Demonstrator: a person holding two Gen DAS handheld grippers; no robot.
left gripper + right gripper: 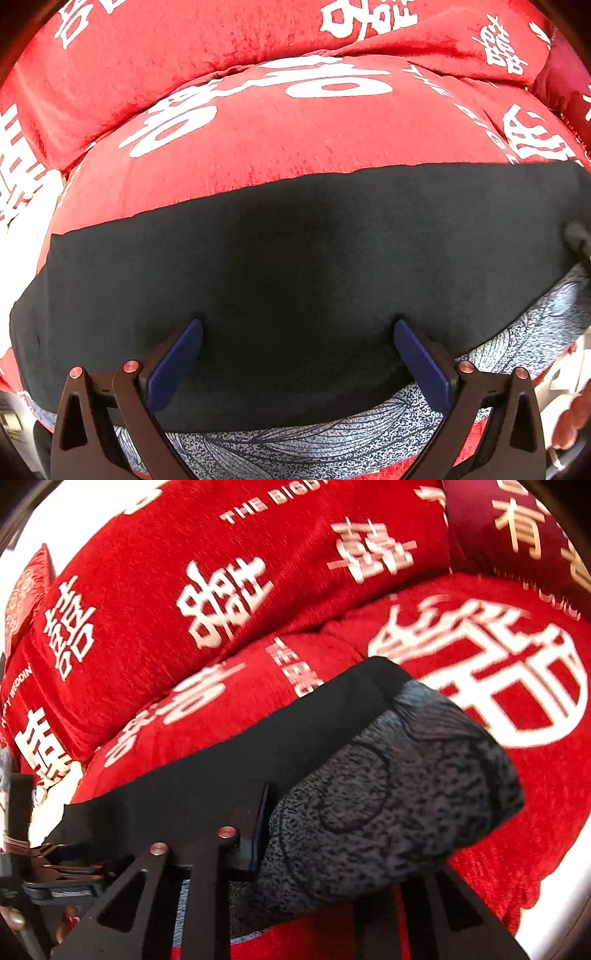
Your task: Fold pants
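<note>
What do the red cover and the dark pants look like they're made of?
Red cover: plush, velvety woven fabric, judging by its streaky nap and sheen. Pants: smooth, matte dark cloth outside; the patterned side looks speckled grey with leaf outlines, possibly printed.

Both wrist views close, steeply downward; share pants (295, 258), red bedding (221, 609).

Left gripper (298, 332): jaws spread wide, both blue pads (177, 363) exposed, tips pointing steeply downward and resting against dark fabric without pinching it. Right gripper (314, 834): jaws drawn close together and clamped on a raised fold of speckled grey cloth; only one finger (258, 830) is visible. A person's fingertips (570, 421) appear at the lower right edge of the left wrist view
</note>
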